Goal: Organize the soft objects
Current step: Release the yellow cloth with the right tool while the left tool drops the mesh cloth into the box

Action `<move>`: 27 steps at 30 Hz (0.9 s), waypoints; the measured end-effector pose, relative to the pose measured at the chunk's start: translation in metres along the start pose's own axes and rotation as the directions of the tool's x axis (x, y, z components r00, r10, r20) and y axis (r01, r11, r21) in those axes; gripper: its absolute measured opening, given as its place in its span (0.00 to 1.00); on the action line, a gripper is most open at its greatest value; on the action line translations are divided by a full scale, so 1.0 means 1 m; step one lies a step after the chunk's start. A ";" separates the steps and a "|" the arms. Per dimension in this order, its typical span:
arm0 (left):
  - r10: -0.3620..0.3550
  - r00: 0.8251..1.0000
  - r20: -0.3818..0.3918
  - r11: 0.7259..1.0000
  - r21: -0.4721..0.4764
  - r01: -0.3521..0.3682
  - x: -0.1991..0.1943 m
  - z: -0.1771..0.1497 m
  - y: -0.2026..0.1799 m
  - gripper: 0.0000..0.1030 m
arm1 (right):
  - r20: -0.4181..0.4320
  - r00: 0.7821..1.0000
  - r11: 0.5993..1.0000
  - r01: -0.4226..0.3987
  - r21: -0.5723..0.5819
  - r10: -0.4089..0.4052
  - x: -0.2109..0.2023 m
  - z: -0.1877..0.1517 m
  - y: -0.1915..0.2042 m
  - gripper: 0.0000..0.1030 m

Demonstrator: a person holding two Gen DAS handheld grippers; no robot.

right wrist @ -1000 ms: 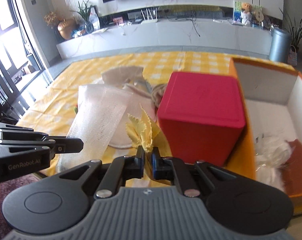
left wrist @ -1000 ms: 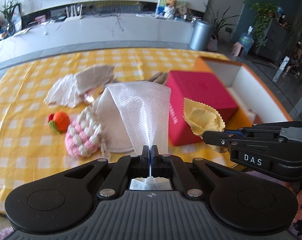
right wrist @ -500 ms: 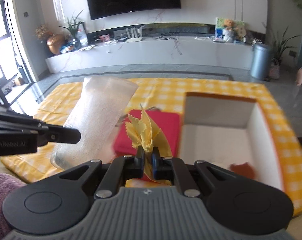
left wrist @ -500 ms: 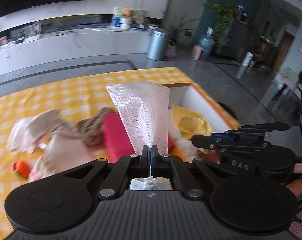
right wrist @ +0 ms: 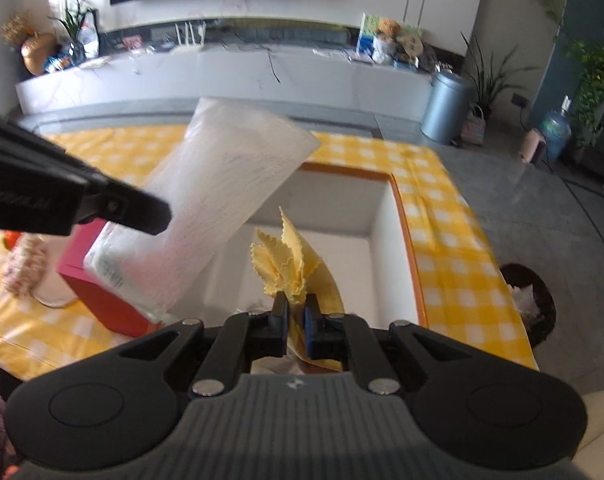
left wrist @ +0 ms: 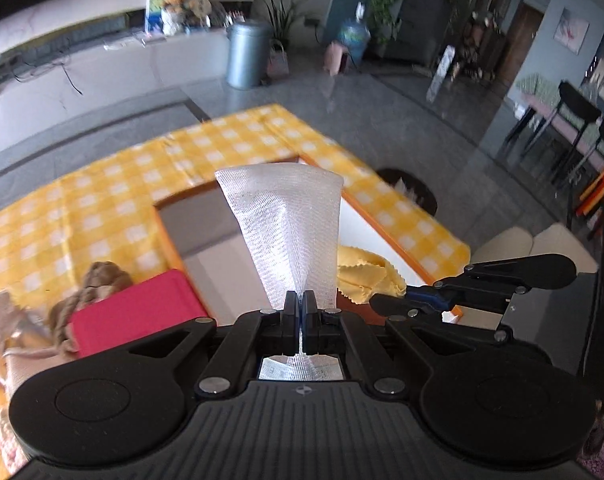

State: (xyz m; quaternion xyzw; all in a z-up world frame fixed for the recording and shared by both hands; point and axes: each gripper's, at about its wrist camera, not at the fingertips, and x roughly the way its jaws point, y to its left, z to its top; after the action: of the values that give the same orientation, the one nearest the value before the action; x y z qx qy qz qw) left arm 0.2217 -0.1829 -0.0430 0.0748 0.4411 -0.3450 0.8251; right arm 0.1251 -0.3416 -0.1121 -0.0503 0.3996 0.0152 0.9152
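My left gripper [left wrist: 300,305] is shut on a white mesh cloth [left wrist: 286,224], held up over the open orange-rimmed white box [left wrist: 375,224]. The cloth also shows in the right wrist view [right wrist: 206,208] at the left. My right gripper [right wrist: 296,312] is shut on a yellow pinked-edge cloth [right wrist: 288,260], held above the same box [right wrist: 385,208]. The yellow cloth [left wrist: 367,276] and right gripper [left wrist: 389,302] show at the right of the left wrist view.
A red box [left wrist: 134,312] [right wrist: 102,300] stands left of the white box on the yellow checked tablecloth [left wrist: 82,208]. A brown braided item [left wrist: 98,280], beige cloth [left wrist: 6,320] and pink crochet piece [right wrist: 24,264] lie further left. A dark basket [right wrist: 527,304] sits beyond the table's right edge.
Both grippers have swung right with their cloths, from over the red box and table items to over the open white box.
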 end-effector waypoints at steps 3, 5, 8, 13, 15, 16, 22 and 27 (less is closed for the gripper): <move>0.012 0.999 -0.050 1.000 0.028 -0.010 0.026 0.000 -0.002 0.01 | -0.037 0.999 1.000 0.014 -0.006 -0.014 0.021 -0.001 -0.005 0.05; 0.016 0.997 -0.073 0.999 0.049 -0.012 0.039 -0.002 -0.003 0.01 | -0.059 0.998 1.000 0.024 -0.012 -0.024 0.033 -0.003 -0.008 0.05; 0.019 0.995 -0.095 0.998 0.069 -0.012 0.055 -0.002 -0.002 0.01 | -0.090 0.995 0.999 0.037 -0.030 -0.039 0.051 -0.006 -0.012 0.05; 0.020 0.991 -0.133 0.996 0.094 -0.008 0.077 -0.003 -0.001 0.01 | -0.137 0.990 0.998 0.031 -0.047 -0.037 0.073 -0.009 -0.013 0.05; 0.015 0.989 -0.149 0.996 0.093 -0.001 0.085 -0.004 -0.001 0.00 | -0.151 0.988 0.998 0.027 -0.051 -0.034 0.081 -0.011 -0.013 0.05; 0.021 0.988 -0.153 0.995 0.098 -0.006 0.089 -0.005 -0.001 0.00 | -0.158 0.987 0.998 0.023 -0.053 -0.032 0.083 -0.012 -0.013 0.06; 0.033 0.986 -0.161 0.994 0.106 -0.016 0.100 -0.009 0.002 0.02 | -0.182 0.982 0.997 0.025 -0.074 -0.039 0.092 -0.014 -0.012 0.08; 0.032 0.991 -0.130 0.996 0.089 -0.020 0.091 -0.009 0.005 0.19 | -0.189 0.981 0.996 0.031 -0.082 -0.046 0.085 -0.013 -0.010 0.23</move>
State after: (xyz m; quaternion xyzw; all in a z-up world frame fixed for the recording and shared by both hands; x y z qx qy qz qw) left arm 0.2530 -0.2210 -0.1207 0.1392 0.4777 -0.3477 0.7947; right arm 0.1740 -0.3538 -0.1826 -0.0953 0.4834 0.0081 0.8702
